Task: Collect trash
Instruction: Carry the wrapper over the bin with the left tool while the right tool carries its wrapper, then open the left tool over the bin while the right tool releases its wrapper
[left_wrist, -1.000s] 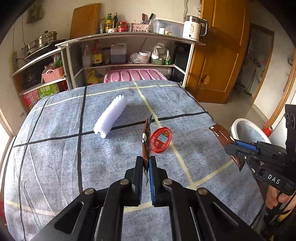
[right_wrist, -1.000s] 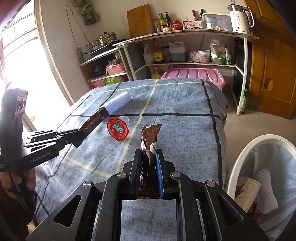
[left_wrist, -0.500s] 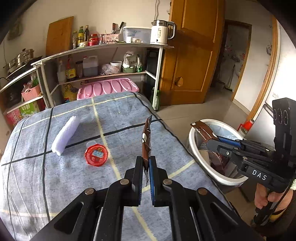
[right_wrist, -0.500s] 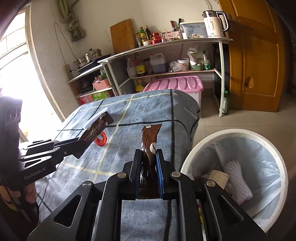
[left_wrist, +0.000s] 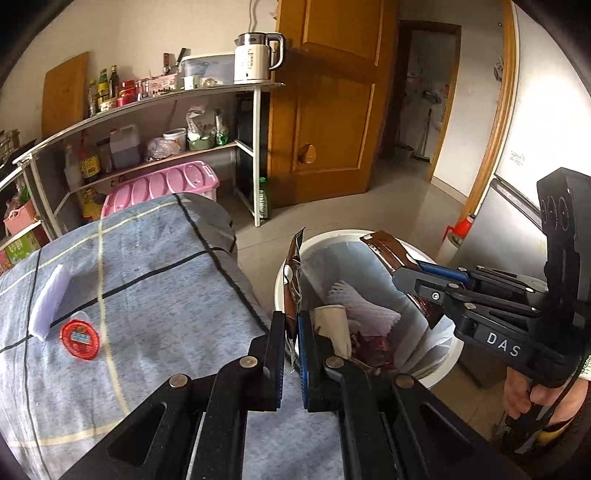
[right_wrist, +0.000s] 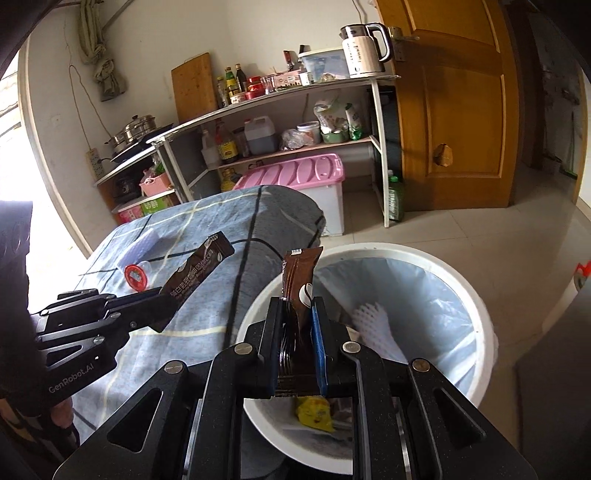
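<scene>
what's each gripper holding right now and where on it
Left gripper pinches a brown sachet by its lower end. Right gripper clamps another brown sachet around its lower half.

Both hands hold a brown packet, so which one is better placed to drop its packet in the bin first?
Right. Its packet sits over the bin opening, while the left packet is over the cloth beside the rim.
</scene>
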